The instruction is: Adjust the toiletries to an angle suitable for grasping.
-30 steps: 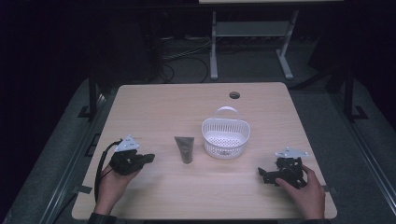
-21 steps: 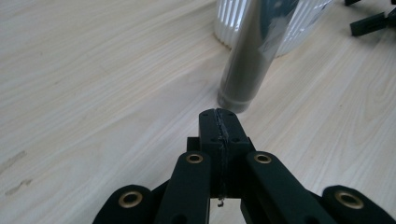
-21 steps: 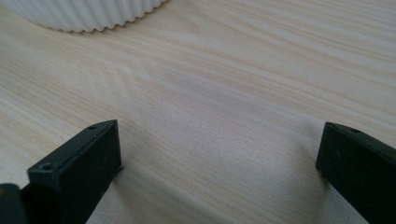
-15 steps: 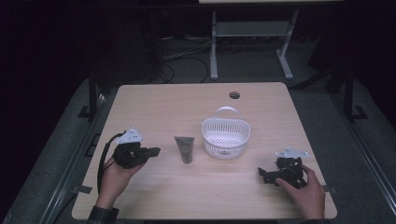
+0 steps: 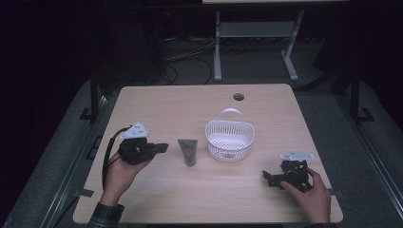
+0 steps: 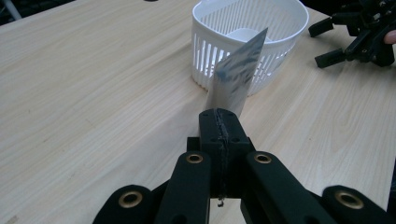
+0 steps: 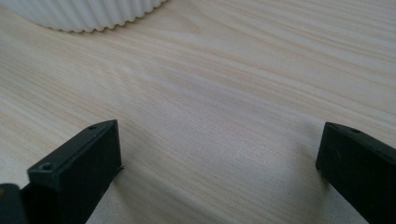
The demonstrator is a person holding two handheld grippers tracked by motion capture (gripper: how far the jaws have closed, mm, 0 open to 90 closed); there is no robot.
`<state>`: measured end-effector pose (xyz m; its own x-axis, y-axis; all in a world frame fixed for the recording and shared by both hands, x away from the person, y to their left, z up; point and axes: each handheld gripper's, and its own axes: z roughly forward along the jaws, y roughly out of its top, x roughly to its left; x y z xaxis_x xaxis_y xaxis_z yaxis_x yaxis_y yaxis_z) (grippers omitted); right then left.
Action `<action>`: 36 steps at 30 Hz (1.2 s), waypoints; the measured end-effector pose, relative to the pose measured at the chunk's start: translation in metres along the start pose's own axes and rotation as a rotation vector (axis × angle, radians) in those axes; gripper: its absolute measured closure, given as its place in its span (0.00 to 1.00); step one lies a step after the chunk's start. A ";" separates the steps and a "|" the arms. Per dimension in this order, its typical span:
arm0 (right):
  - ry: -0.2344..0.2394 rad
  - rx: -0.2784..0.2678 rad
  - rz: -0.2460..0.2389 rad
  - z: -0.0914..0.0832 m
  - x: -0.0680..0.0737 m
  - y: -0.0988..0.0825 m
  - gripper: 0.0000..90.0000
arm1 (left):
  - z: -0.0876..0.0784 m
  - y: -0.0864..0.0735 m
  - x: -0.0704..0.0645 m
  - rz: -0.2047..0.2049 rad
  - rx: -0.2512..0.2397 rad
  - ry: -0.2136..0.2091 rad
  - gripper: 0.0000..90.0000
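Since my left gripper [image 5: 160,147] is clenched empty just short of the tube [image 5: 188,151] lying on the table [image 5: 190,102] beside the basket [image 5: 230,140], I should spread its jaws before reaching, while my right gripper [image 5: 269,177] rests released.

Dark room, wooden table [image 5: 199,102]

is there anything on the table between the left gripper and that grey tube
Nothing visible. In the high view the left gripper sits left of the grey tube with bare table between them. Its jaws are shut with nothing in them, and in the left gripper view they point straight at the tube, with the white basket beyond it.
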<state>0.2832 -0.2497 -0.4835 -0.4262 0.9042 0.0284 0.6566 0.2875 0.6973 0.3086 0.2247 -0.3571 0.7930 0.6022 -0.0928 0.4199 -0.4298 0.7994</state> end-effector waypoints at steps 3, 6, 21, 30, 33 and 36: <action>0.000 0.000 -0.001 0.000 0.000 0.000 0.00 | 0.001 0.002 0.000 0.004 -0.003 -0.004 1.00; 0.000 0.000 0.000 0.000 0.000 0.000 0.00 | 0.003 0.005 -0.001 0.007 -0.008 -0.011 1.00; 0.001 0.000 0.000 0.000 0.000 0.000 0.00 | 0.016 0.019 -0.002 0.041 -0.003 -0.028 1.00; 0.002 0.000 0.000 0.000 0.000 0.000 0.00 | 0.025 0.021 -0.001 0.045 0.012 -0.019 1.00; 0.001 0.000 -0.001 0.000 0.000 0.000 0.00 | 0.027 0.022 0.001 0.046 0.013 -0.017 1.00; 0.001 0.000 -0.001 0.000 0.000 0.000 0.00 | 0.028 0.022 0.002 0.044 0.013 -0.014 1.00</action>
<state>0.2832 -0.2498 -0.4835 -0.4273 0.9037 0.0287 0.6560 0.2880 0.6976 0.3319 0.1977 -0.3564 0.8166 0.5734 -0.0660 0.3902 -0.4642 0.7951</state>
